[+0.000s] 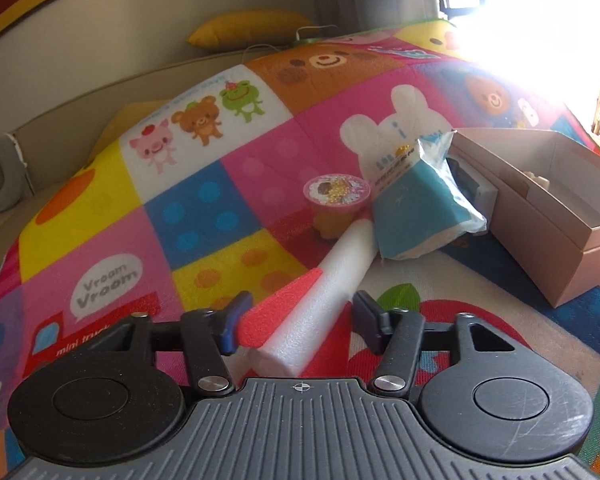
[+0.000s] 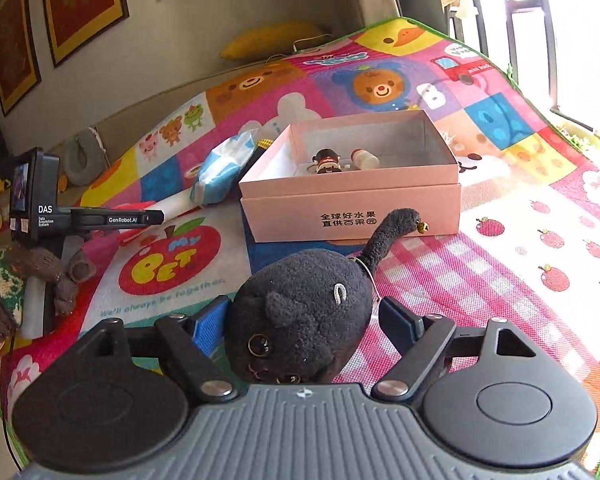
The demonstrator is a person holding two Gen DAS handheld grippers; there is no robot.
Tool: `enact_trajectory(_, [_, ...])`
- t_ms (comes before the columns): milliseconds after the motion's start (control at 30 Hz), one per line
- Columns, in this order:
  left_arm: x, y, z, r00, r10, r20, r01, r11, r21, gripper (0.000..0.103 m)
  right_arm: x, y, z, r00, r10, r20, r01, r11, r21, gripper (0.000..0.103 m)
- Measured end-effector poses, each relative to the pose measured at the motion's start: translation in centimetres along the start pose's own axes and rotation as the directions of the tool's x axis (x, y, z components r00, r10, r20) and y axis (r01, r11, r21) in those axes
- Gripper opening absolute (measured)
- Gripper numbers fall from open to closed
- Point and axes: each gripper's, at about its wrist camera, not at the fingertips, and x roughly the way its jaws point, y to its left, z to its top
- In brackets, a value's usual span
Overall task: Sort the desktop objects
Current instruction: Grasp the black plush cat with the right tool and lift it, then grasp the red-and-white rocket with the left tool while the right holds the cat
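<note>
My left gripper point(image 1: 298, 320) is open around a white foam stick with a red tip point(image 1: 320, 292) that lies on the play mat; the right finger is clear of it, the left finger is at the red tip. Beyond it stand a pink jelly cup point(image 1: 337, 200) and a blue-white tissue pack point(image 1: 416, 208). My right gripper point(image 2: 306, 320) has a black plush cat point(image 2: 304, 312) between its fingers, the left finger against it, the right finger just off it. The pink open box point(image 2: 352, 208) ahead holds a small figurine point(image 2: 327, 162) and a small bottle point(image 2: 364, 159).
The box also shows in the left wrist view point(image 1: 540, 216) at right. The left gripper's handle point(image 2: 80, 220) appears at the left of the right wrist view, with a brown knitted glove point(image 2: 40, 268). A yellow cushion point(image 1: 252, 28) and grey neck pillow point(image 1: 0, 184) lie at the back.
</note>
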Motion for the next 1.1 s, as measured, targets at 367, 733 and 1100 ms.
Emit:
enact_trajectory(367, [-8.1,-1.6,-1.0,0.990,0.030,0.140,-0.051,0.988,0.147,0.026,-0.8,-0.7,-0.6,0.998,-0.039,0.050,0.038,0.999,0.030,0.090])
enact_trajectory(733, [-14.8,-5.7,-5.5,0.974,-0.199,0.107,0.184,0.974,0.130,0.055,-1.7,0.2,-1.4,0.996,-0.070,0.059,0.069,0.997,0.019,0.092])
enact_trajectory(1100, [-8.1,-1.4,-4.2,1.000,0.009,-0.017,-0.011,0.995,-0.101,0.059,-2.1,0.9,-2.3,0.991,-0.118,0.061,0.118,0.993,-0.010,0.095])
